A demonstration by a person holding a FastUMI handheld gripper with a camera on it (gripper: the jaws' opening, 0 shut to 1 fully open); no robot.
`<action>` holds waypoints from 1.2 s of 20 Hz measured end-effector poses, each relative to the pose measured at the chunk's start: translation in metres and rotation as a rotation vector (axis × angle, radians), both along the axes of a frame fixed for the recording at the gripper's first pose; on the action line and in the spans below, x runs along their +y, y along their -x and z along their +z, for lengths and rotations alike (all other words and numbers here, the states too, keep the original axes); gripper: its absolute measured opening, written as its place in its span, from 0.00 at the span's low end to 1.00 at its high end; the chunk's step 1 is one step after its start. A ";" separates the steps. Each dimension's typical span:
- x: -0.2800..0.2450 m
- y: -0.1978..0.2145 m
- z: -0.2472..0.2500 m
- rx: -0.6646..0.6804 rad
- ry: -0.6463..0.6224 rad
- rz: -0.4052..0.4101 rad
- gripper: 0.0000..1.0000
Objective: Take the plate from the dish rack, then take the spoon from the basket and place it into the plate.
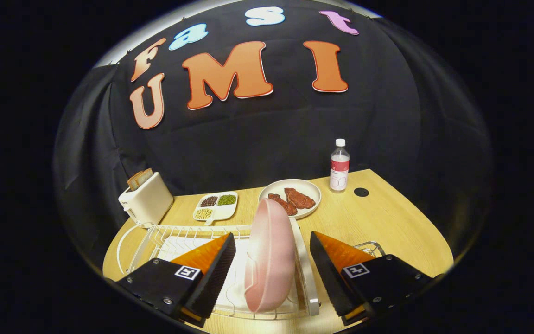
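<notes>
Gripper (272, 260): fingers spread wide, either side of the pink plate (270, 255), not touching it. Plate: stood on edge in white wire dish rack (174, 234), between the fingers. Prob. light, stiff, smooth plastic; likely slippery, so pinch across upper rim. Rack sat on wooden surface (387, 222). Beyond: toaster w/ bread (145, 200), divided dish of beans (216, 205), plate w/ meat (291, 198), water bottle (339, 166). Basket, spoon: not made out.

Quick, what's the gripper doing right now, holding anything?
Gripper: jaws open, holding nothing; the pink plate stands on edge in the dish rack between them.
</notes>
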State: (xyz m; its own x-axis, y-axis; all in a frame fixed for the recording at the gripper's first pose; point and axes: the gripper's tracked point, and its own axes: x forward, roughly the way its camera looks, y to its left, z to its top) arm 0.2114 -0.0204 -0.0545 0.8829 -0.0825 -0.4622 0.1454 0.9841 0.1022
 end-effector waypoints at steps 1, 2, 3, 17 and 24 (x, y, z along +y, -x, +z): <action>0.001 -0.003 -0.002 0.016 0.008 -0.001 0.93; 0.002 -0.005 -0.005 0.035 0.015 0.002 0.87; 0.005 -0.005 -0.010 0.057 0.015 0.006 0.84; -0.013 -0.004 -0.013 0.092 0.016 -0.135 0.28; -0.020 -0.004 -0.007 0.075 -0.008 -0.188 0.27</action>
State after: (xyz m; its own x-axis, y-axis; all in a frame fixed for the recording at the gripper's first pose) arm 0.2159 -0.0407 -0.0612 0.8152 -0.2384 -0.5278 0.3341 0.9380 0.0922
